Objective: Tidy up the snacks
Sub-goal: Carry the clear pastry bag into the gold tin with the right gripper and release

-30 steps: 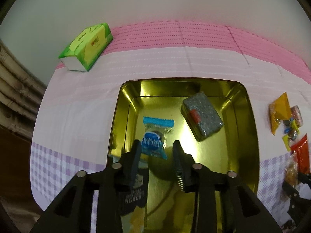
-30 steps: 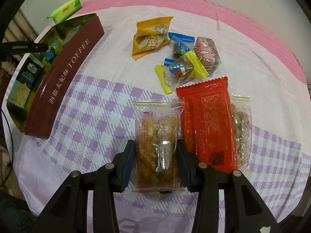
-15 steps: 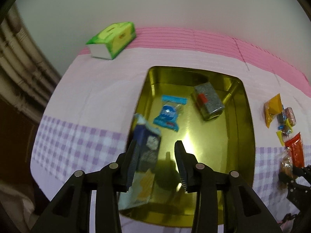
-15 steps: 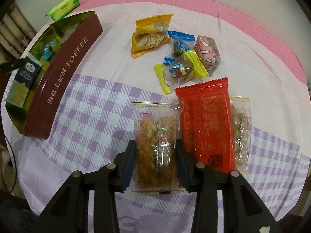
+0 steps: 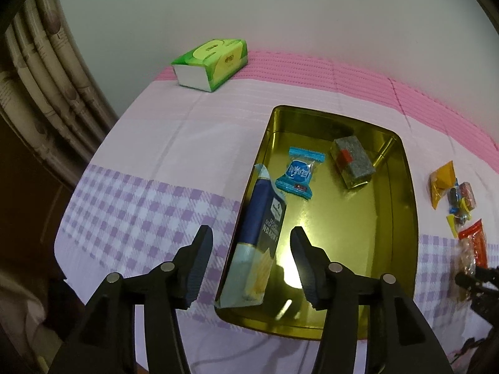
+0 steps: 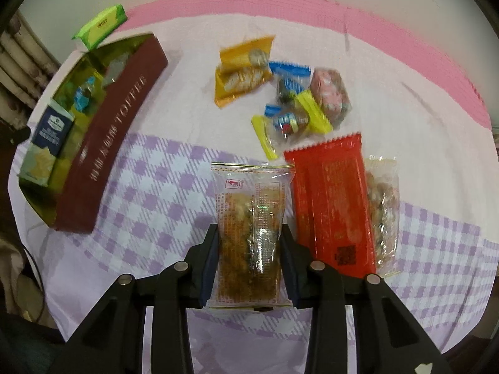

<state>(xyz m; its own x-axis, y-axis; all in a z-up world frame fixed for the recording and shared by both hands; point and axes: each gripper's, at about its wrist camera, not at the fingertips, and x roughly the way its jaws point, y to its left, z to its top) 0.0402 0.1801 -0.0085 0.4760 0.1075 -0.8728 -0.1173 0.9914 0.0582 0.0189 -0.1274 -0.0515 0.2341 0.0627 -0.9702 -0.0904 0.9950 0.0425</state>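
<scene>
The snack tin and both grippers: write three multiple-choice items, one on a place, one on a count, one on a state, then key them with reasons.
1. Where does the navy cracker pack rest?
A. leaning on the tin's side wall
B. on the tissue pack
C. flat on the cloth

2. How many snacks are in the gold tin?
A. one
B. three
C. five

3. What is the right gripper doing?
A. hanging open over bare cloth
B. gripping the red packet
C. clamping the clear biscuit packet

Answers:
1 A: it stands tilted against the wall by the left gripper, whose jaws are opening clear of it.
2 B: cracker pack, blue candy, grey block.
3 C: both pads press the packet's sides.
</scene>
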